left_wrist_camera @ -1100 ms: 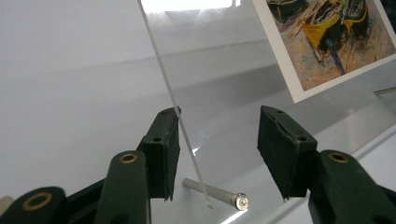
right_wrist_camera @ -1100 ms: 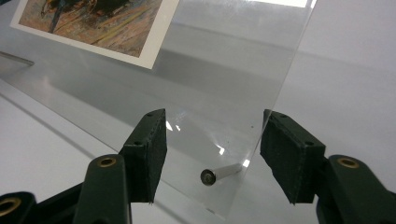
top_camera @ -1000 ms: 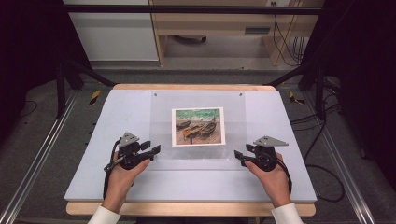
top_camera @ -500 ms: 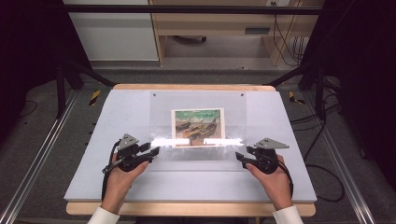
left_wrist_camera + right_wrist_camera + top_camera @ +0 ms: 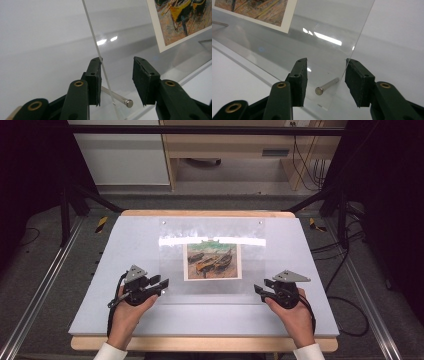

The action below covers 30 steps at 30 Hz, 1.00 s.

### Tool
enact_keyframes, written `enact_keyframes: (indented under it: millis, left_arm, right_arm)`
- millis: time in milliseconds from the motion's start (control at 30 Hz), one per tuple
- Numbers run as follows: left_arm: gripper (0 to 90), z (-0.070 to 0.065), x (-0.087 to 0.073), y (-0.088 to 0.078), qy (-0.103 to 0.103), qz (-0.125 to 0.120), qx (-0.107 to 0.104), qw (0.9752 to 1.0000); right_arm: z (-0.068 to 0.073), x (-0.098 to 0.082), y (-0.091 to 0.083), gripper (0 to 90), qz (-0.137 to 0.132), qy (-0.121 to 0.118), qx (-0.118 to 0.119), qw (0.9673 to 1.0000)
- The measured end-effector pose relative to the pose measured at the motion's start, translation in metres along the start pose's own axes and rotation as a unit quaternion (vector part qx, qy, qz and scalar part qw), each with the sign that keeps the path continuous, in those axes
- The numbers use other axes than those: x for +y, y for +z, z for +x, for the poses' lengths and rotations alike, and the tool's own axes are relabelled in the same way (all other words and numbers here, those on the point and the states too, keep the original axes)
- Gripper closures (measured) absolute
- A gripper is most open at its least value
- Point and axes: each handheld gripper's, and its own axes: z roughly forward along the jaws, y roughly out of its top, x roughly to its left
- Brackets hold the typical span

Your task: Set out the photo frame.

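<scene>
On the table [image 5: 100,317], clear acrylic frame [image 5: 172,232], boat painting [image 5: 212,261]

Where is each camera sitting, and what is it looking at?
High view: above the person's side, looking down on the white table; both forearms show.
Left gripper view: on the left claw, facing the clear acrylic sheet's edge; its black jaws show.
Right gripper view: on the right claw, facing that sheet's other edge; its jaws show.
Shared: sheet, small painted boat picture.
</scene>
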Motion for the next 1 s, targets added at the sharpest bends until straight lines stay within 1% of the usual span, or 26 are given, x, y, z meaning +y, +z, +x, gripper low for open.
enact_keyframes:
  millis: [100, 200, 233, 300, 800, 833, 1000]
  left_arm:
    - [59.3, -0.0009, -0.0006, -0.0009, 0.004, 0.001, 0.001, 1.0]
    - [59.9, -0.0016, -0.0014, -0.0018, 0.006, 0.001, 0.002, 1.0]
    - [60.2, -0.0018, -0.0017, -0.002, 0.006, 0.001, 0.003, 1.0]
    - [60.8, -0.0018, -0.0023, -0.0027, 0.008, 0.001, 0.002, 1.0]
    - [63.5, -0.0037, -0.0051, -0.0055, 0.011, 0.001, 0.005, 0.9999]
    - [63.5, -0.0039, -0.0054, -0.006, 0.014, 0.003, 0.006, 0.9999]
    - [64.0, -0.0049, -0.0061, -0.0068, 0.018, 0.005, 0.008, 0.9998]
  right_arm:
    - [0.0006, -0.0011, -0.0007, 54.5, -0.001, -0.005, -0.003, 1.0]
    - [0.0011, -0.002, -0.0016, 55.3, -0.001, -0.005, -0.005, 1.0]
    - [0.0016, -0.0022, -0.0019, 55.7, 0.0, -0.002, -0.004, 1.0]
    - [0.0011, -0.0029, -0.0021, 56.4, -0.002, -0.007, -0.004, 1.0]
    - [0.003, -0.006, -0.0048, 59.5, 0.001, -0.014, -0.01, 0.9998]
    - [0.0032, -0.0061, -0.0049, 59.5, 0.001, -0.016, -0.011, 0.9998]
    - [0.0044, -0.007, -0.0055, 60.3, 0.002, -0.016, -0.012, 0.9998]
